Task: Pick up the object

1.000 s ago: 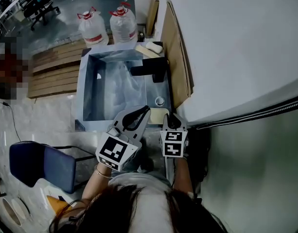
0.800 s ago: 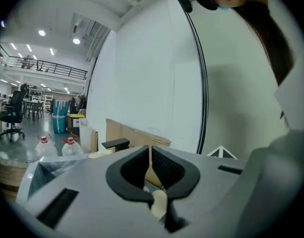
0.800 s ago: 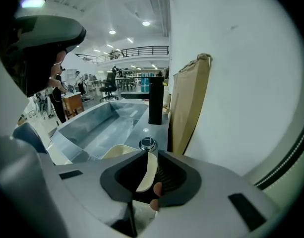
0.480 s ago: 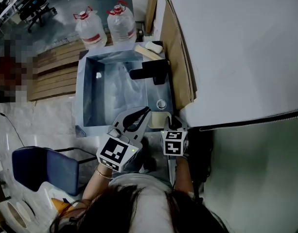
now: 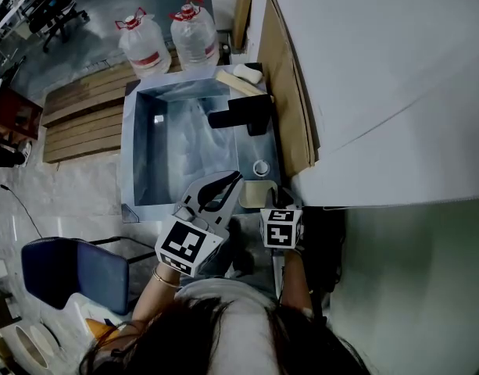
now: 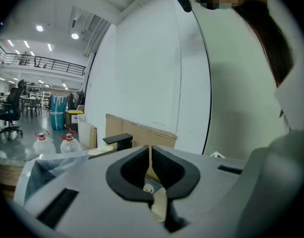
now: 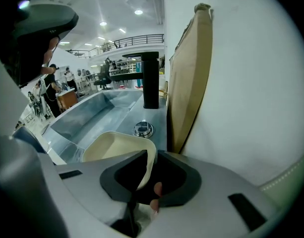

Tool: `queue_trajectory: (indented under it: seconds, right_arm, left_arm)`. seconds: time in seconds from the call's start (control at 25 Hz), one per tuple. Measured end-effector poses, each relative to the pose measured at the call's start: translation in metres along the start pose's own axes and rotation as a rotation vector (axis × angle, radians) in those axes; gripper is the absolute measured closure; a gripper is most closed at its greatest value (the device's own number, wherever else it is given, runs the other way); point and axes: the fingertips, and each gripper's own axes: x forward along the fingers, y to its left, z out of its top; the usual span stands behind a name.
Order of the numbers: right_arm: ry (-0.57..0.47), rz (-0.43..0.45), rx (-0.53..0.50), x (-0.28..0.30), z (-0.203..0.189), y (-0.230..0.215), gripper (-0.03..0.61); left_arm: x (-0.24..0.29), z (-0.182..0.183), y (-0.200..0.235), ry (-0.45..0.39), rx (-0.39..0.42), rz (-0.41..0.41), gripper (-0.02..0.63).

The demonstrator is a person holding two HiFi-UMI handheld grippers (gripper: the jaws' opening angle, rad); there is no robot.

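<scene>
**Cream tray: gripped at the rim, lift not confirmed**

Item: cream tray point(image 7: 114, 145), shallow, with rounded corners and an upright wall. No contents can be seen in it.

Location: near end of the sink point(image 5: 131, 151) deck, on the faucet side. In the head view the cream tray point(image 5: 253, 191) lies at 6 o'clock from the round metal knob point(image 5: 259, 166) and further along the same line from the black faucet point(image 5: 243, 116). In the right gripper view the knob point(image 7: 143, 129) sits just beyond the tray's far edge.

Right gripper point(image 7: 148, 157): jaws pinched on the tray's near right wall, one pad inside the tray and one outside. In the head view the right gripper point(image 5: 272, 200) is at 4 o'clock of the tray.

Left gripper point(image 6: 150, 150): jaws pressed nearly together with only a thin slit between them, holding nothing. The tray shows behind the slit, not in it. In the head view the left gripper point(image 5: 236, 176) hangs over the near end of the basin, at 10 o'clock of the tray and just beside it.

Progress, as judged:
- Approach done.
- Grasp done; the pinch on the wall looks seated.
- Lift cannot be confirmed. Neither view shows clearly whether the tray's base is on the deck or off it.

Remaining, as judged: raise the tray clear of the deck and hold it level. A single-wall pinch may let it tilt away from the gripped side.

Surroundings: cardboard sheet point(image 5: 284, 92) leaning on the wall at 1 o'clock of the tray; two water bottles point(image 5: 167, 41) on the floor past the sink's far end, at 11 o'clock.
</scene>
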Motion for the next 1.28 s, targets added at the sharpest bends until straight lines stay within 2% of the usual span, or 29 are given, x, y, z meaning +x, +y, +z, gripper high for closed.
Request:
queue_trajectory:
  seconds: [0.48, 0.88, 1.28]
  right_arm:
    - [0.001, -0.035, 0.037, 0.004, -0.003, -0.007, 0.525]
    - [-0.044, -0.012, 0.114, -0.001, -0.001, -0.01, 0.545]
    - [-0.091, -0.004, 0.119, -0.017, 0.005, -0.009, 0.545]
  left_arm:
    - [-0.003, -0.005, 0.001, -0.001, -0.009, 0.02, 0.604]
    - [-0.013, -0.003, -0.001, -0.013, -0.005, 0.052, 0.604]
    - [-0.028, 0.001, -0.009, -0.028, 0.004, 0.082, 0.604]
